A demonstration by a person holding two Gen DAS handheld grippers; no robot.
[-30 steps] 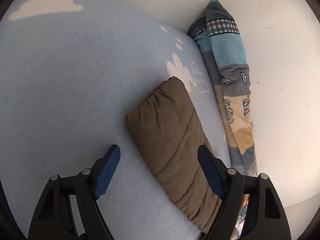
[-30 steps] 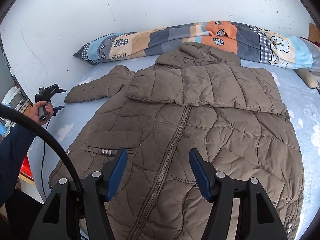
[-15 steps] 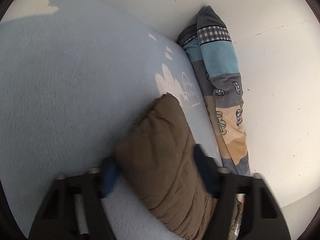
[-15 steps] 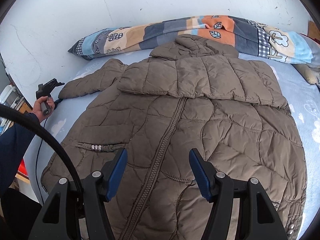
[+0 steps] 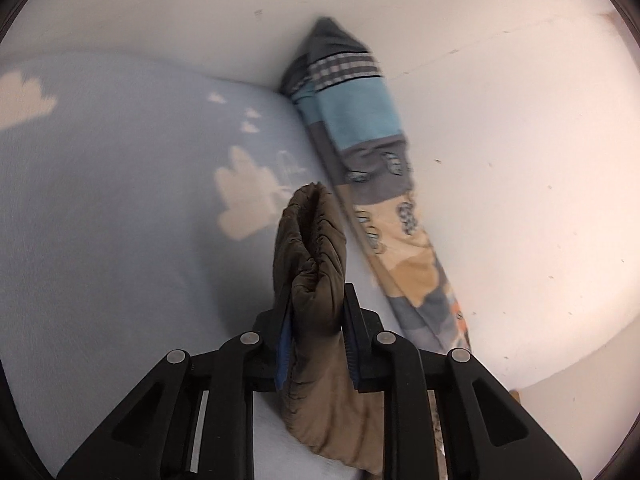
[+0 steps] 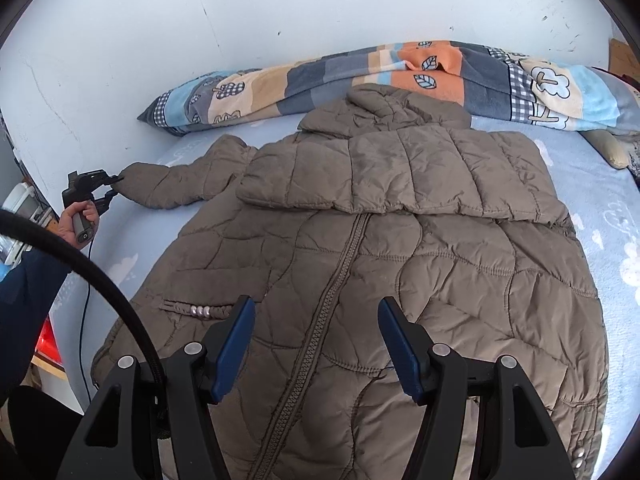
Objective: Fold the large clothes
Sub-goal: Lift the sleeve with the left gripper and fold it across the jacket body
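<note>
The brown quilted puffer jacket is made of matt, stitched cloth; the light-blue bed sheet is seen as soft, fleecy fabric.

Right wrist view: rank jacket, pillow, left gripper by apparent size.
1. jacket, fills most of the frame, partly because it lies nearest the camera.
2. pillow, a long band by the wall.
3. left gripper, tiny at the far sleeve cuff; distance shrinks it.

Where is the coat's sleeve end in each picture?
Left wrist view: the sleeve end stands in the lower middle, pinched in the left gripper.
Right wrist view: far left, at that gripper.
Shared landmark: the patchwork bolster along the wall.
</note>
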